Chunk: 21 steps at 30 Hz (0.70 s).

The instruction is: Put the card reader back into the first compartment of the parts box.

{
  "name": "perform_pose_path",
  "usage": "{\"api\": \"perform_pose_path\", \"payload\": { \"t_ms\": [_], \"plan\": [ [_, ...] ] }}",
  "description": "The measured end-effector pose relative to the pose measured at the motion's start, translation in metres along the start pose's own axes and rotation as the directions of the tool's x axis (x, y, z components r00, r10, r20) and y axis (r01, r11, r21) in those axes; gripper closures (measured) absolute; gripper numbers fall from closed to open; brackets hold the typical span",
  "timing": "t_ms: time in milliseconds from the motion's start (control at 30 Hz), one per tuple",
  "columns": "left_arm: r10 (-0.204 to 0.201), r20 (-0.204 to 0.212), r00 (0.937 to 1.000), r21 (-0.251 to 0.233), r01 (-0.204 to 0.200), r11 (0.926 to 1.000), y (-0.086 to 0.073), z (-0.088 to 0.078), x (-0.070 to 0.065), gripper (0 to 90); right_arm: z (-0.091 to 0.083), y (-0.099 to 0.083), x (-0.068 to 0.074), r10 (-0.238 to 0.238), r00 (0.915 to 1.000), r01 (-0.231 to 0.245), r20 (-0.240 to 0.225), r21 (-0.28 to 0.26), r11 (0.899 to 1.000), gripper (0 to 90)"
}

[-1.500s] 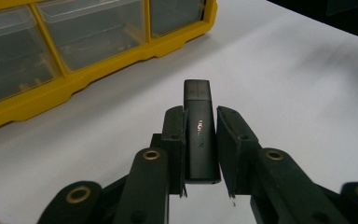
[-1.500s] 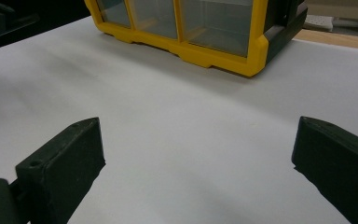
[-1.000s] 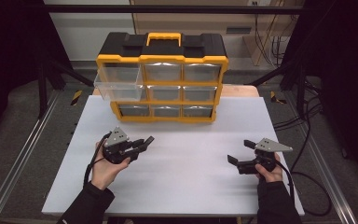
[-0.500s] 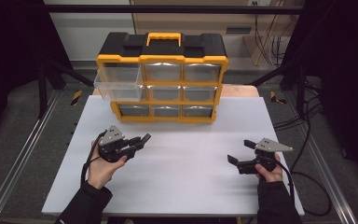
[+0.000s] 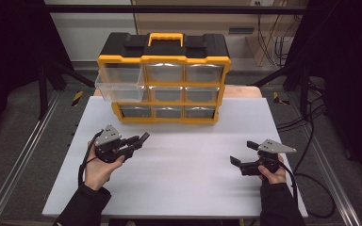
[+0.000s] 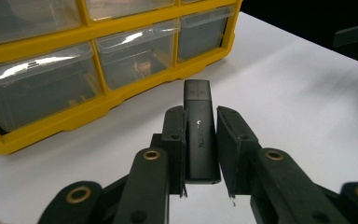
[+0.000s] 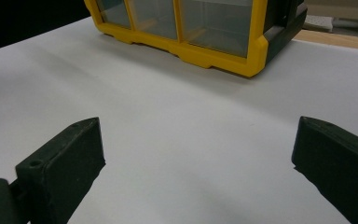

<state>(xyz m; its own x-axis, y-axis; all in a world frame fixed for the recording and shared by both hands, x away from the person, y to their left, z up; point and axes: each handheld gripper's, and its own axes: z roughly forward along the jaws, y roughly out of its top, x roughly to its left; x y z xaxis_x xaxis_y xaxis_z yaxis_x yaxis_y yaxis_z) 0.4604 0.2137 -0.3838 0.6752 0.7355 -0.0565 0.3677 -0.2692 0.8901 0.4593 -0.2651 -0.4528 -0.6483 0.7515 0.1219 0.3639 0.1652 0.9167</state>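
Observation:
A yellow and black drawer organizer (image 5: 165,84) stands at the back of the white table (image 5: 188,183). Its clear middle-left drawer (image 5: 120,90) is pulled out. My left gripper (image 5: 139,141) hovers in front of it at the left, shut on a slim black stick (image 5: 144,137) whose end juts past the fingertips toward the cabinet. In the left gripper view the stick (image 6: 198,116) is squeezed between both pads of that gripper (image 6: 200,133). My right gripper (image 5: 243,152) rests at the table's right, jaws wide apart. In its own view the right gripper (image 7: 198,154) has nothing between its jaws.
The organizer's lower drawers (image 6: 135,58) and its yellow base (image 7: 214,56) are near. Metal frame rails (image 5: 23,155) run along the table's left side, and cables (image 5: 311,122) lie on the floor to the right. Bare white tabletop lies between the two hands.
The left hand has shifted only slightly, still gripping the black stick. The right hand has kept still.

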Motion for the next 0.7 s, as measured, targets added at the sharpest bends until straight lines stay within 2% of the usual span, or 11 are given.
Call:
{"api": "perform_pose_path", "payload": {
  "t_ms": [700],
  "plan": [
    [-0.012,-0.007,0.9999,-0.035,0.012,0.9993,0.009,-0.014,0.006,72.9,0.000,0.000,0.000,-0.001,1.0000,0.001,0.002,-0.001,1.000,2.6]
  ]
}}
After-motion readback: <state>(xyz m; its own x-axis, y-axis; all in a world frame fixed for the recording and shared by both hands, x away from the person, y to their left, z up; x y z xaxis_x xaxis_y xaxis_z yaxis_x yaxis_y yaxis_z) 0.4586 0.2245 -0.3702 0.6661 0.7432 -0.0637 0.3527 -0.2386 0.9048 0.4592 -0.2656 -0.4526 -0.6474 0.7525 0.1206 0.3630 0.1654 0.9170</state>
